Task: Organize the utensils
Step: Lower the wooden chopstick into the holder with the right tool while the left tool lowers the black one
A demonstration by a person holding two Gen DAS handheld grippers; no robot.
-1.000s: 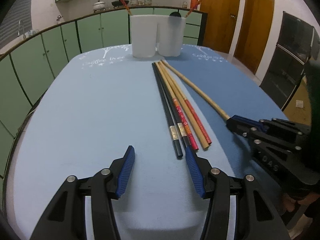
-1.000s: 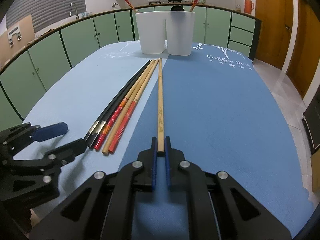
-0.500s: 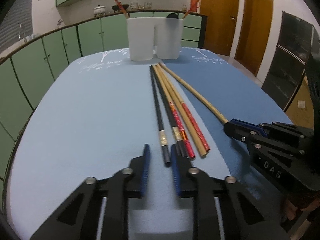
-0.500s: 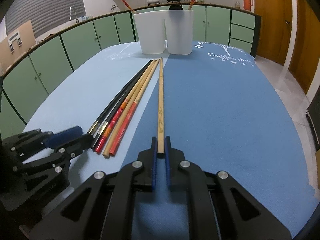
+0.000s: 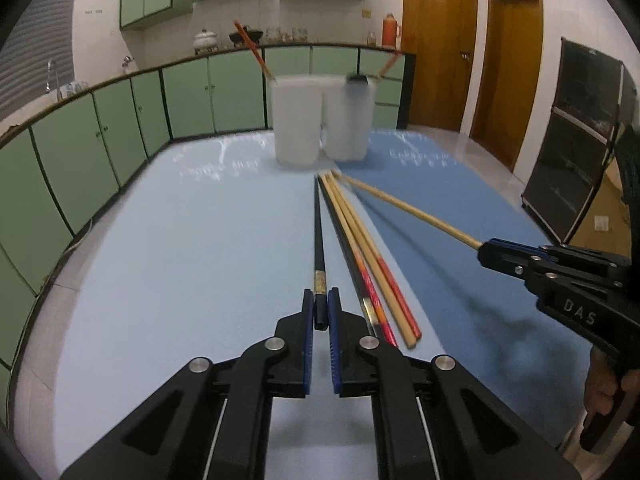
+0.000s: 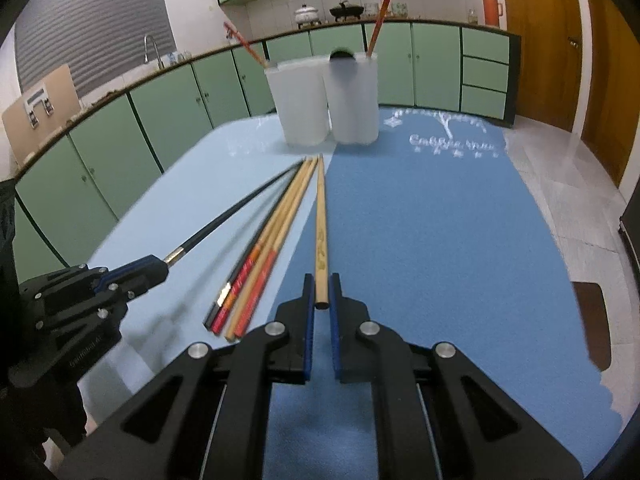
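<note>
Top centre of both views, two white holders (image 5: 298,120) stand side by side on the blue table (image 5: 160,260), a red chopstick (image 5: 252,50) leaning out of each. Left gripper (image 5: 320,312) has just closed, clamped on the black chopstick's (image 5: 318,232) near end. Right gripper (image 6: 322,296) pinches the bamboo chopstick (image 6: 321,216). Four loose chopsticks (image 6: 256,272) lie between the grippers.

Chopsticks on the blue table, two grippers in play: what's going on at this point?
A person holds a gripper in each hand. The left gripper is shut on a black chopstick; the right gripper is shut on a plain wooden chopstick. Four more chopsticks lie on the table. The white twin-cup holder beyond already has some utensils in it.
</note>
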